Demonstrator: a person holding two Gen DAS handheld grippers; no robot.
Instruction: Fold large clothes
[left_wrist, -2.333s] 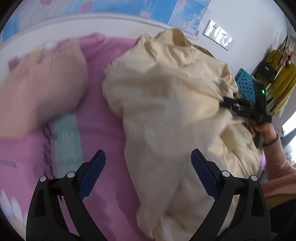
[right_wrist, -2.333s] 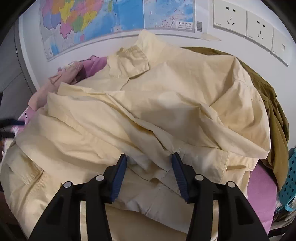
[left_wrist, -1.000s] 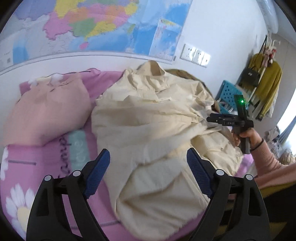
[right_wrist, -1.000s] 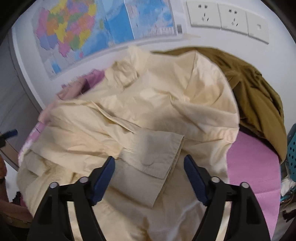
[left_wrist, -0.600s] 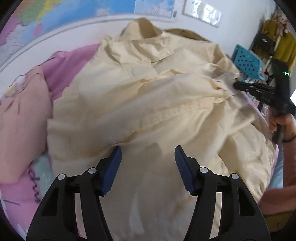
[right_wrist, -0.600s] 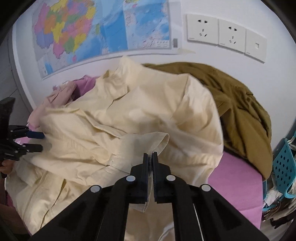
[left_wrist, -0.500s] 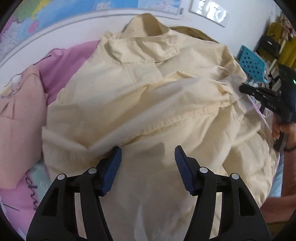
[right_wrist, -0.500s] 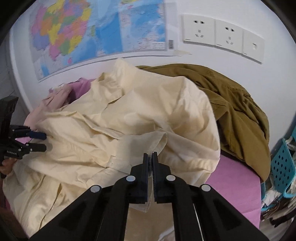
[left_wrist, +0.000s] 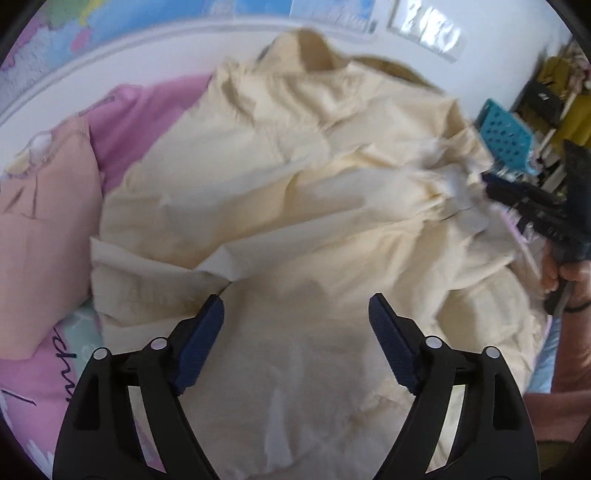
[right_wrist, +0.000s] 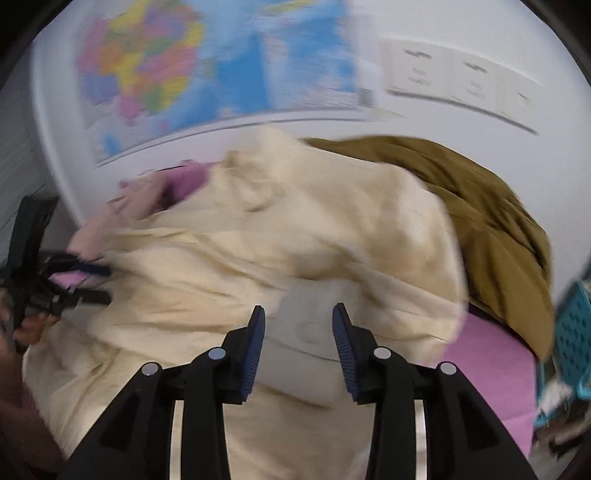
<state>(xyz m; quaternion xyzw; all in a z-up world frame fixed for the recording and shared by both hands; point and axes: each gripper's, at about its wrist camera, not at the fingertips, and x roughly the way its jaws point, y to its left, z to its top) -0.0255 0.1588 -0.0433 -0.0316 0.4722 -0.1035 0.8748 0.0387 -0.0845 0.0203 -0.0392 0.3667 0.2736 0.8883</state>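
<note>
The big yellow shirt (left_wrist: 295, 206) lies crumpled on the pink bed (left_wrist: 147, 107), not folded yet, and the left gripper (left_wrist: 295, 314) and right gripper (right_wrist: 298, 326) have just opened, holding nothing.

A bed with a pink sheet (left_wrist: 147, 110) holds all the clothes. A big cream shirt (left_wrist: 295, 206) lies crumpled across the middle of it. A soft peach pillow (left_wrist: 40, 221) sits on the sheet just beside the shirt. At the far side, by the white wall, a brown-green garment (right_wrist: 491, 221) lies in a heap, partly under the shirt's edge.
</note>
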